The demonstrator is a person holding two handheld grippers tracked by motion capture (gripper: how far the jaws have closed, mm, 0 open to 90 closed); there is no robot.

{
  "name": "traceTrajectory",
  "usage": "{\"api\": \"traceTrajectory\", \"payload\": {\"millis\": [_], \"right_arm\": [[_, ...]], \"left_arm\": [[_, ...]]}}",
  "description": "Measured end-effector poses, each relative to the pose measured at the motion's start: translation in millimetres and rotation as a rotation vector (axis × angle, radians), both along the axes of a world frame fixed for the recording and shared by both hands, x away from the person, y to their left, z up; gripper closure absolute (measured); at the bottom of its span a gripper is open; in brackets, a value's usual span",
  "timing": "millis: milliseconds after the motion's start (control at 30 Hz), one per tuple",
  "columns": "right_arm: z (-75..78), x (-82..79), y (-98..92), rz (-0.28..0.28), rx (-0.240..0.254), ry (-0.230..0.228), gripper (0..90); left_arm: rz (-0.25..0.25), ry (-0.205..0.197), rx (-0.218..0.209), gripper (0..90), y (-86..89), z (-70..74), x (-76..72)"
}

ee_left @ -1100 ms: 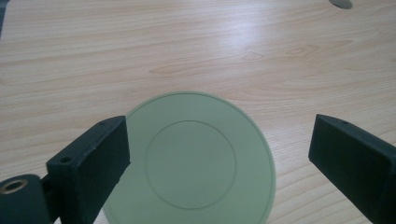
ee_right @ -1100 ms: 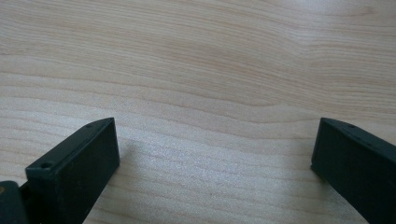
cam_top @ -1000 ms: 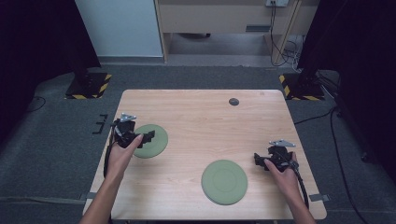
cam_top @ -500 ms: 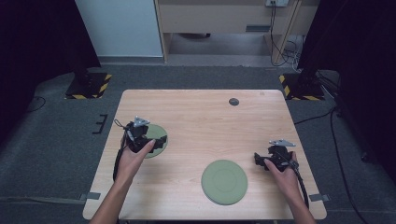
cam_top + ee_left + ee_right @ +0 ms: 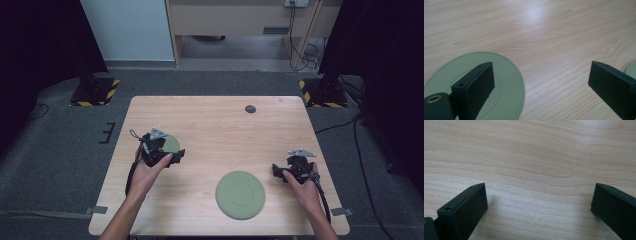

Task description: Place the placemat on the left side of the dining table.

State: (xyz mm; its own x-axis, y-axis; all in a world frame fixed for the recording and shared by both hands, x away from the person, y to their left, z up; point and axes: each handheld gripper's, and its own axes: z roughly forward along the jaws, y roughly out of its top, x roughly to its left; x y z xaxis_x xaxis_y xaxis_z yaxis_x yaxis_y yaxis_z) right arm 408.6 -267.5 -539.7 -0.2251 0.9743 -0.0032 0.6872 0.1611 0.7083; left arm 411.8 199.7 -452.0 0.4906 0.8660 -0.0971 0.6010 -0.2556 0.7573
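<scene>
My left gripper hovered over the small plate, fingers wide apart and clamped on nothing. In its view the plate lay flat on the worktop at about seven o'clock, under one finger, the other over bare wood. The big plate sat at four o'clock from there. My right gripper rested just beside it at two o'clock, fingers apart too, empty.

Even overhead light | glare on table | surroundings dark
</scene>
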Motion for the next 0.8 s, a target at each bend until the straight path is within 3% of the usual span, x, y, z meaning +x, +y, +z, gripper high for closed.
{"api": "traceTrajectory", "payload": {"millis": [200, 600, 800], "right_arm": [[0.0, 0.0, 0.0, 0.000, 0.000, 0.000, 0.9], [0.0, 0.3, -0.3, 0.005, 0.001, 0.000, 0.8], [-0.1, 0.3, -0.3, 0.005, 0.001, 0.000, 0.9]], "left_arm": [[-0.025, -0.006, 0.017, 6.6, -6.8, -3.5, -3.9], [-0.069, 0.003, -0.004, 6.5, -15.0, -13.5, -14.6], [-0.102, 0.012, 0.028, 6.4, -21.4, -22.4, -20.7]]}}
